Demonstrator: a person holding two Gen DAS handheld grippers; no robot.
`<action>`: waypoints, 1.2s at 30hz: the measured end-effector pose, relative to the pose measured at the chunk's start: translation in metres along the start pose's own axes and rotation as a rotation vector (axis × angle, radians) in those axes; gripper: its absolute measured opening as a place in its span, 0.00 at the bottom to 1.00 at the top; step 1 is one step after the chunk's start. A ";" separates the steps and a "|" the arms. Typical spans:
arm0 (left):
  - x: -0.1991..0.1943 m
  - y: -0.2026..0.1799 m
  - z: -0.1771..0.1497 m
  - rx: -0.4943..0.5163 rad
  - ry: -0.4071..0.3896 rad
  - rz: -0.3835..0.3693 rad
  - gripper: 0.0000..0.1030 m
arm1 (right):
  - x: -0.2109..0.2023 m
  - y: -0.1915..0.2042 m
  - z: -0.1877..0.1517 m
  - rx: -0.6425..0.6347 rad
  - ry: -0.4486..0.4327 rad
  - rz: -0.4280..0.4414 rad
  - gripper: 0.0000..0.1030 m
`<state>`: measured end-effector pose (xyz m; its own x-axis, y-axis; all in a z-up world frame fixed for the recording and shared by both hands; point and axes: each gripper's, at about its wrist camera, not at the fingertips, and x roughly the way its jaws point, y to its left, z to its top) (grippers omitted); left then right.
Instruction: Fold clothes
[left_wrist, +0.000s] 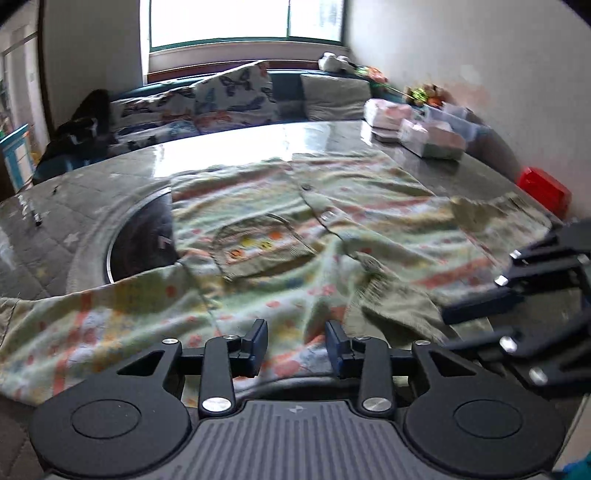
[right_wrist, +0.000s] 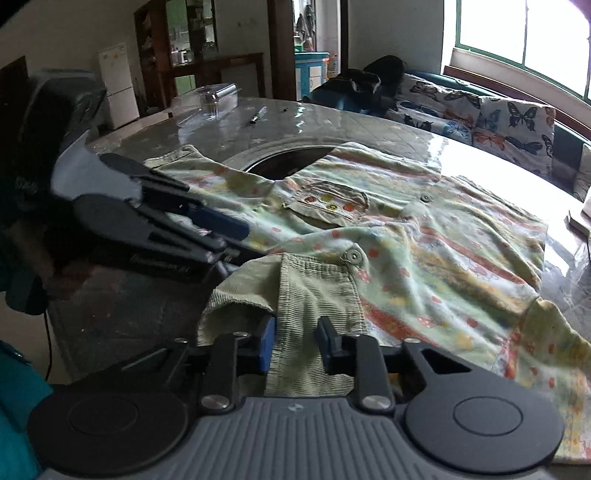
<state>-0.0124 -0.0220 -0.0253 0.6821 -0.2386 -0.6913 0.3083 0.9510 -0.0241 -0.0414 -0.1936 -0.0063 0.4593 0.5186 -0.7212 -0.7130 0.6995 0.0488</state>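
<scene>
Pale green patterned children's shirt (left_wrist: 295, 221) lies spread, wrinkled, on grey glossy round table (left_wrist: 229, 144), partly covering its dark round recess (left_wrist: 140, 236). L gripper (left_wrist: 296, 345) jaws apart over near hem, holding nothing. R gripper (right_wrist: 295, 345) jaws apart w/ green corduroy collar flap (right_wrist: 314, 295) between them, contact unclear; flap's near end hidden behind gripper body.

The shirt (left_wrist: 280, 236) covers part of the round dark opening (left_wrist: 140, 243) in the bench (left_wrist: 229, 147), so only its left arc shows in the left wrist view. The shirt's near hem is hidden behind the left tool (left_wrist: 296, 347) and its body. At the right edge of that view the right tool (left_wrist: 517, 295) is blurred and cut off, its jaw gap unreadable there. In the right wrist view the left tool (right_wrist: 207, 236) is smeared by blur. The far boxes (left_wrist: 428, 136) are too soft to identify.
</scene>
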 end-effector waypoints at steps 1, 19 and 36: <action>0.000 -0.001 -0.002 0.009 0.003 -0.005 0.36 | -0.001 -0.001 0.000 0.007 -0.004 -0.005 0.07; -0.031 -0.024 0.008 0.116 -0.068 -0.191 0.38 | -0.040 -0.035 0.003 0.178 -0.114 -0.035 0.04; -0.016 -0.025 0.000 0.119 -0.029 -0.363 0.07 | -0.042 -0.029 0.004 0.146 -0.119 -0.036 0.04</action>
<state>-0.0307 -0.0417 -0.0140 0.5321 -0.5632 -0.6321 0.6071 0.7743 -0.1788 -0.0382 -0.2335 0.0251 0.5484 0.5404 -0.6381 -0.6147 0.7779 0.1305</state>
